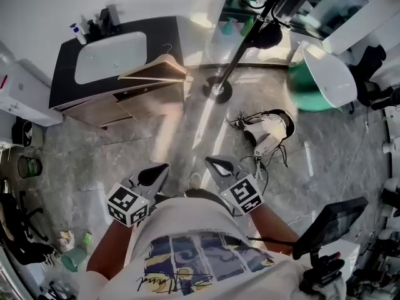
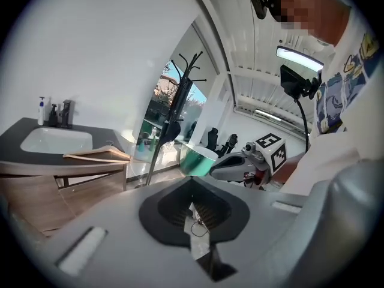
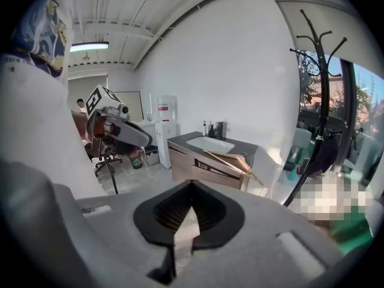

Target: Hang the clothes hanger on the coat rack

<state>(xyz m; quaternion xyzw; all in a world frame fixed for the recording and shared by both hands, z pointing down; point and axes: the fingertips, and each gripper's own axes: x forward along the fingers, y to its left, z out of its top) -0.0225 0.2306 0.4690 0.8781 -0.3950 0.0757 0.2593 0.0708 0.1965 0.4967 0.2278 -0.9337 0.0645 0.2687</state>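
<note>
I find the left gripper [image 1: 161,169] and the right gripper [image 1: 216,165] both with jaws together and nothing between them. They are held side by side over the floor, well short of the counter [image 1: 164,31]. The wooden hanger [image 1: 156,69] lies on the counter's right end, beside the sink [image 1: 111,56]. The coat rack [image 1: 239,50] stands just right of the counter.

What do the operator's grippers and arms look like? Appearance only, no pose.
The left gripper and right gripper both have pale grey moulded bodies and black, ribbed fingers that taper to a point. Each carries a white cube printed with black square markers. The person wears a white short-sleeved T-shirt with a blue graphic print, so the forearms are uncovered.
</note>
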